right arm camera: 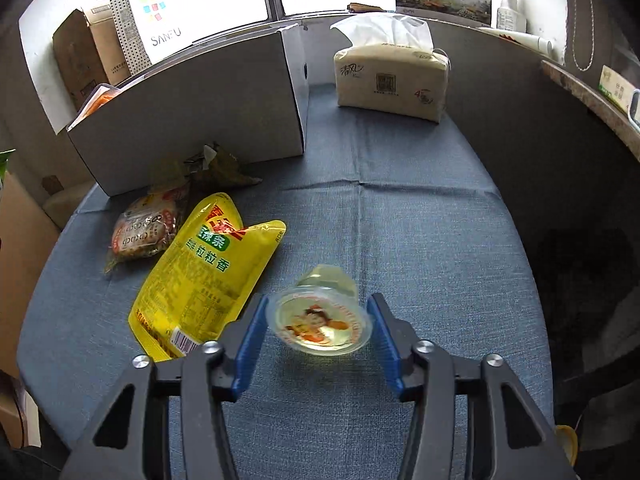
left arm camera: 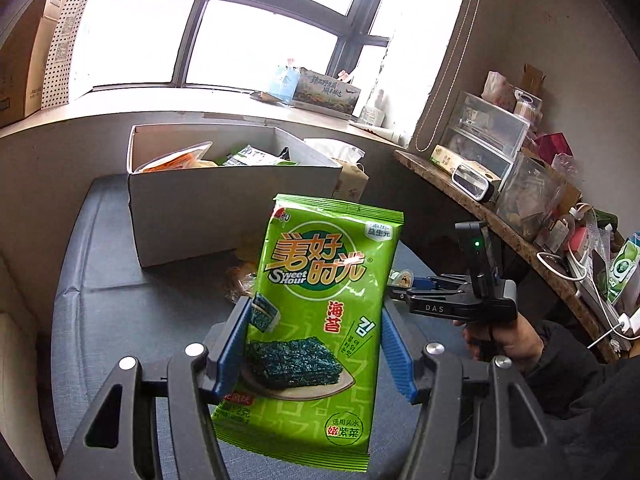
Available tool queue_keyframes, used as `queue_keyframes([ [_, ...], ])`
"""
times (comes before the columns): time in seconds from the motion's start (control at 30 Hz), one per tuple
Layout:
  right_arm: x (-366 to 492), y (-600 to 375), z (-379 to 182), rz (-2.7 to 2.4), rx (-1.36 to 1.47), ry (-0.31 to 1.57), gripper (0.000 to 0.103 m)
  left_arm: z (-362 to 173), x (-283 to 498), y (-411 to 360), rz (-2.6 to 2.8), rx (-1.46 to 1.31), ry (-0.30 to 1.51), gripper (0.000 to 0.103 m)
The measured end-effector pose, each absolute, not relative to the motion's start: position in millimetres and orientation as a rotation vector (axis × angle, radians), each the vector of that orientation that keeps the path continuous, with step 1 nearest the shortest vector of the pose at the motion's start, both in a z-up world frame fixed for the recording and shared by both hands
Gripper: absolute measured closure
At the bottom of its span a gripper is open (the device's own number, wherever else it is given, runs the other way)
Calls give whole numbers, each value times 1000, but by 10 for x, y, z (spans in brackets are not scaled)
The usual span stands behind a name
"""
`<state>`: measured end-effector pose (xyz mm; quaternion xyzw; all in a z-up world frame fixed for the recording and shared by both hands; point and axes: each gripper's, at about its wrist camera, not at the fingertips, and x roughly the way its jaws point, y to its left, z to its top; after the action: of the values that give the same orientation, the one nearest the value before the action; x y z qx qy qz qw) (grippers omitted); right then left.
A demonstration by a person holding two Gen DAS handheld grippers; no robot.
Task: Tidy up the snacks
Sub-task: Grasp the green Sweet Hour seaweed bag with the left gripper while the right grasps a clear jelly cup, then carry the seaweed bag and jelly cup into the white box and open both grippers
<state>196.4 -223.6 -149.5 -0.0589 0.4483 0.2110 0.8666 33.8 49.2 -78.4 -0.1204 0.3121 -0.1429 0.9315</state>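
My left gripper (left arm camera: 316, 320) is shut on a green seaweed snack packet (left arm camera: 320, 320) and holds it upright above the blue table, in front of the open white box (left arm camera: 224, 208) that holds several snacks. My right gripper (right arm camera: 318, 318) is shut on a small clear jelly cup (right arm camera: 320, 322) with a cartoon lid, just above the tablecloth. It also shows at the right of the left wrist view (left arm camera: 400, 288). A yellow snack pouch (right arm camera: 204, 276) and a clear-wrapped snack (right arm camera: 142, 232) lie left of it, near the white box (right arm camera: 200, 120).
A tissue pack (right arm camera: 390, 80) stands at the back of the blue tablecloth (right arm camera: 400, 240). A cluttered shelf (left arm camera: 520, 208) with plastic bins runs along the right. The windowsill holds a printed carton (left arm camera: 326, 92) and a white shopping bag (right arm camera: 160, 16).
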Motion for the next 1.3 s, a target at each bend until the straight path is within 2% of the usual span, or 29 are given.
queue_keyframes([
  [0.2,1875,-2397,-1386,489,-39,913,54,-754,330,490,-276,-244,617,38],
  [0.47,1799,-2269,-643,624,45,752,54,-417,539,681,-224,-267,525,38],
  [0.77,2307,-1668,152,741,39,584,54,119,1575,1107,-150,-294,450,38],
  [0.97,2975,-1215,297,734,41,608,54,30,2321,1379,-81,-332,527,37],
  [1.0,3084,-1146,275,731,38,627,54,1,2403,1403,-61,-328,538,33],
  [1.03,3176,-1095,245,729,42,642,54,-30,2472,1412,-22,-320,551,23],
  [1.07,3270,-1062,206,725,46,660,52,-68,2539,1429,5,-320,570,16],
  [1.1,3361,-1025,168,720,44,688,34,-112,2600,1451,11,-332,592,1],
  [1.13,3424,-990,130,702,39,712,4,-162,2638,1474,19,-350,613,0],
  [1.17,3462,-993,104,663,37,716,0,-207,2672,1494,38,-357,641,0],
  [1.3,3412,-1049,110,655,31,687,0,-293,2603,1510,54,-346,655,0],
])
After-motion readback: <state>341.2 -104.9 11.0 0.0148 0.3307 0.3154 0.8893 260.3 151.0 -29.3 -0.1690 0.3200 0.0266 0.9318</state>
